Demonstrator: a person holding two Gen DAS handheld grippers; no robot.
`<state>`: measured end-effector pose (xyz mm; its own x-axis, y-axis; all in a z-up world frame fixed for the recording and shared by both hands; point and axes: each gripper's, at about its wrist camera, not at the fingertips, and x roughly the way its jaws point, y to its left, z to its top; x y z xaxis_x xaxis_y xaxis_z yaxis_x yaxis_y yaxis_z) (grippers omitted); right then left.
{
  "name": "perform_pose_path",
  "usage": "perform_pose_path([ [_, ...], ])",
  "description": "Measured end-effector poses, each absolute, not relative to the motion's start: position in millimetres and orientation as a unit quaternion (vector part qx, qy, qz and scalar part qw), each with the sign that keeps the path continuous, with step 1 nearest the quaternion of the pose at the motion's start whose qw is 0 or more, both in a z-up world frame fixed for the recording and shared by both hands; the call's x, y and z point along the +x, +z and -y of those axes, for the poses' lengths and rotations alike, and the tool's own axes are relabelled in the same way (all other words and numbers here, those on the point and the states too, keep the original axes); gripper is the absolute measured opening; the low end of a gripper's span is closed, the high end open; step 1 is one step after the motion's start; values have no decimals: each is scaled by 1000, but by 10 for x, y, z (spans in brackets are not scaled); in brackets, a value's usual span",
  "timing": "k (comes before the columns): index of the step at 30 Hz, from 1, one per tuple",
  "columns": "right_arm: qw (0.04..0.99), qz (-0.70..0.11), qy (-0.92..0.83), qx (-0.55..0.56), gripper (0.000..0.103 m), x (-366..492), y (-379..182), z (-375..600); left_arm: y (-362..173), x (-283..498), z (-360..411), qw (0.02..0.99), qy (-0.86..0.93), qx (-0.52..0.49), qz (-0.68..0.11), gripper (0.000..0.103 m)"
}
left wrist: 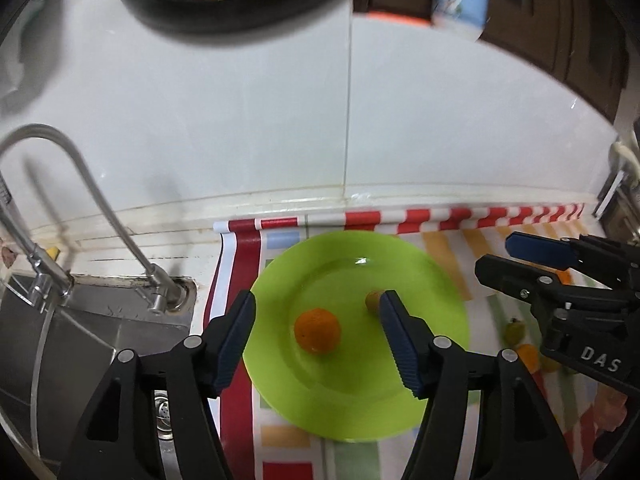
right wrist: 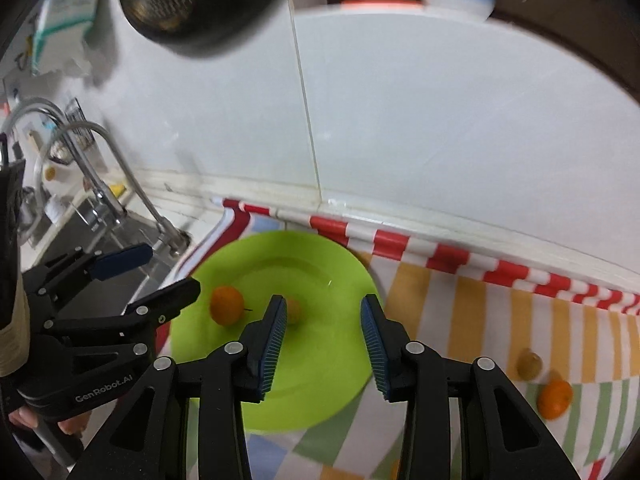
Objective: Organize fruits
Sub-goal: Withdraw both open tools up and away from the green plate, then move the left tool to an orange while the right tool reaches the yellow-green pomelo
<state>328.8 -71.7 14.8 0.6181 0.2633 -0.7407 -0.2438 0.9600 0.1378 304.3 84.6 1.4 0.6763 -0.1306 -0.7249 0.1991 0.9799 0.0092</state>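
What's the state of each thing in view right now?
Left tool: open, nothing between the fingers.
Right tool: open, nothing held.
Green plate: flat on the striped cloth, holding two fruits.
Orange: resting on the plate.
Small yellowish fruit: on the plate, partly hidden.
Second orange: on the cloth, off the plate.
Small greenish fruit: on the cloth beside it.

The green plate looked like glossy, smooth plastic. The faucet and sink were shiny metal. White wall tiles gleamed smooth; the striped bench cover looked slick.
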Motion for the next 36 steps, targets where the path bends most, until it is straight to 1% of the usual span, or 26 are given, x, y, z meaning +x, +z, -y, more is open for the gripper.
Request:
perform_pose_path([
  [1, 904, -403, 139, 18, 47, 3200, 210, 749, 51, 2982, -834, 917, -90, 43, -386, 65],
  [4, 915, -381, 131, 24, 48, 2991, 349, 805, 210, 2748, -826, 927, -92, 43, -361, 69],
  [6, 920, -371, 128, 28, 49, 2839, 436, 856, 317, 2574, -820, 934, -92, 48, -341, 69],
  [8, 926, -356, 120, 28, 54, 2662, 524, 915, 391, 2424, -805, 941, -92, 52, -322, 69],
  [10, 933, -342, 110, 24, 56, 2504, 591, 958, 446, 2310, -797, 944, -98, 52, -311, 69],
  [15, 942, -323, 93, 18, 57, 2126, 691, 1062, 569, 2003, -736, 949, -119, 56, -287, 71],
  [18, 946, -313, 84, 15, 57, 1913, 734, 1125, 593, 1837, -677, 950, -133, 62, -277, 75],
  [20, 950, -304, 73, 13, 62, 1757, 745, 1161, 588, 1731, -632, 950, -143, 64, -272, 77],
  [22, 954, -294, 61, 9, 64, 1629, 752, 1188, 587, 1636, -608, 950, -148, 67, -267, 78],
  [24, 957, -286, 49, 5, 64, 1501, 752, 1211, 581, 1562, -592, 950, -154, 69, -263, 79],
  [28, 962, -270, 34, -8, 64, 1263, 741, 1234, 547, 1420, -555, 950, -166, 79, -252, 80],
  [31, 964, -264, 29, -22, 71, 1109, 708, 1213, 502, 1318, -520, 950, -176, 93, -242, 80],
  [36, 962, -270, 23, -10, 71, 960, 618, 1238, 406, 1208, -493, 947, -193, 110, -232, 80],
])
